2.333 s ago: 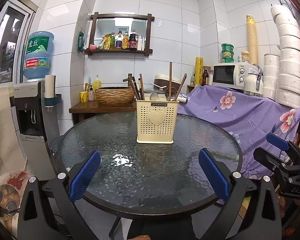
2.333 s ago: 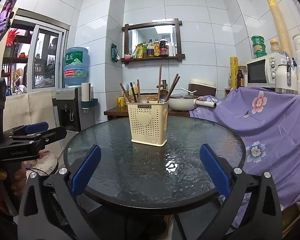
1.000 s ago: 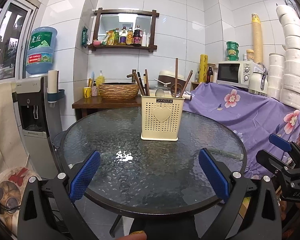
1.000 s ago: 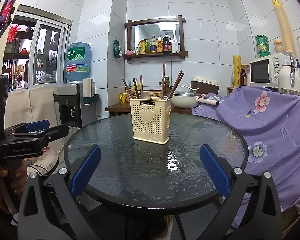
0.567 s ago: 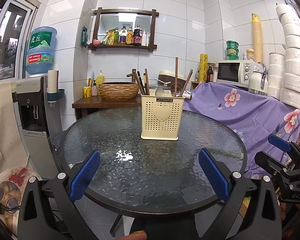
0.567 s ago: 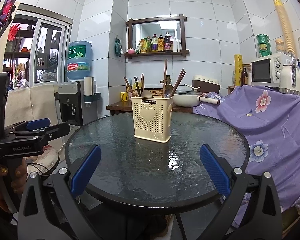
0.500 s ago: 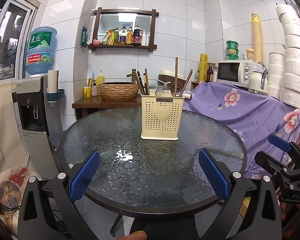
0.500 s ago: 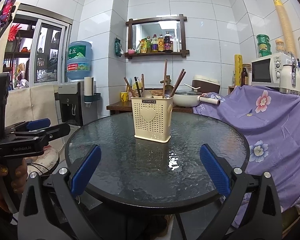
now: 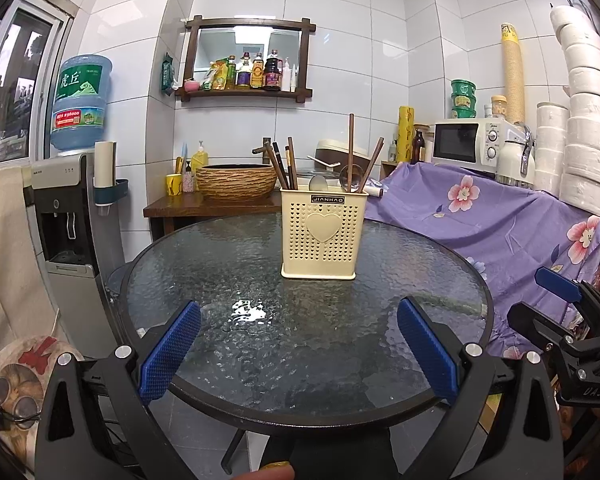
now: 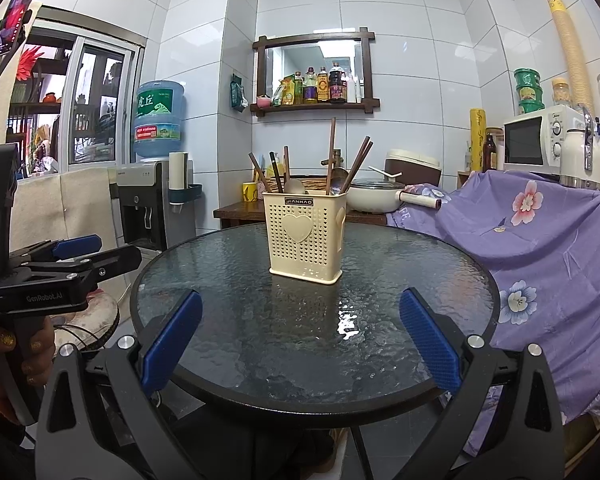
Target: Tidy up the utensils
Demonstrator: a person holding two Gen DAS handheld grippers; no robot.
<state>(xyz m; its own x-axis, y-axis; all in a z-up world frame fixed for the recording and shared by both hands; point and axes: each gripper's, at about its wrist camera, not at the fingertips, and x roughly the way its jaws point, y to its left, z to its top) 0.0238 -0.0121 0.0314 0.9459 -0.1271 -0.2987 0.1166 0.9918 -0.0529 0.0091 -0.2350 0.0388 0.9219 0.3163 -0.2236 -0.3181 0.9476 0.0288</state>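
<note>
Left wrist view: the left gripper point(image 9: 298, 354) sits at the near edge of a round glass table point(image 9: 220, 264), its blue-padded fingers point(image 9: 169, 350) spread wide and holding nothing. A cream perforated holder point(image 9: 322, 234) stands upright on the far half of the table, a little right of centre and well apart from the gripper. Dark chopsticks point(image 9: 286, 166) lean out of its left side. A metal spoon point(image 9: 318, 183) shows in the middle, and a ladle point(image 9: 350, 178) stands with more sticks on the right. At the far right edge the right gripper point(image 9: 556, 304) waits beside the table; from here I cannot tell its opening.

Right wrist view: the right gripper point(image 10: 299, 350) also sits at the near table point(image 10: 440, 272) edge, fingers point(image 10: 430, 344) spread wide and empty. The holder point(image 10: 305, 236) stands ahead, slightly left of centre, with the chopsticks point(image 10: 274, 174) fanned left and the ladle point(image 10: 338, 182) to the right. At the left, a hand point(image 10: 18, 356) grips the handle of the left gripper point(image 10: 100, 254).

The utensils look mixed together, so sorting appears not yet begun. To do it well, approach from above, narrow the fingers around one handle high above the rim, and lift straight up. The light holder may tip or slide on glass, so the other gripper should steady its wall.
</note>
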